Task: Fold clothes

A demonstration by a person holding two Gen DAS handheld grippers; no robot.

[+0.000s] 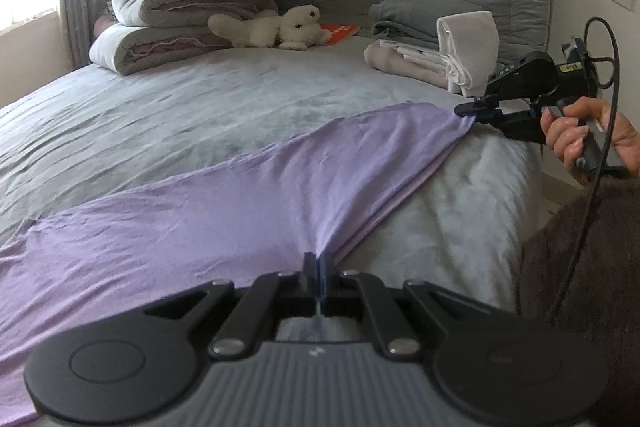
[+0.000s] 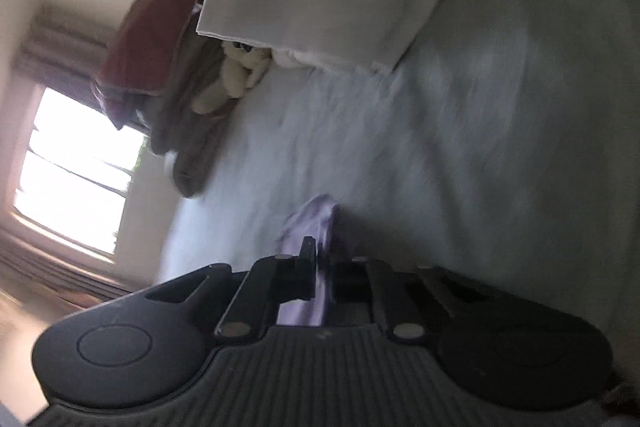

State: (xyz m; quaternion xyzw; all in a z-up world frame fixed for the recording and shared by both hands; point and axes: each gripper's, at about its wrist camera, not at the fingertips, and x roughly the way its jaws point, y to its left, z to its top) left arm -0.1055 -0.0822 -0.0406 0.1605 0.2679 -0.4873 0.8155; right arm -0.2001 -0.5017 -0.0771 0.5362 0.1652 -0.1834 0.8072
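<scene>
— Closest in the left wrist view, the left gripper has its jaws pinched on the near edge of the lilac garment, which lies stretched across the bed

— And the far end?

— The right gripper is clamped on the far corner there. The right wrist view is blurred, but lilac cloth sits between its jaws

— Risk?

— Thin bites, I'd say; a hard tug could pull a corner free and skew the fold

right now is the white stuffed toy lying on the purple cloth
No, the white stuffed toy lies far back on the bed beside the stacked bedding, well apart from the purple cloth.
</scene>
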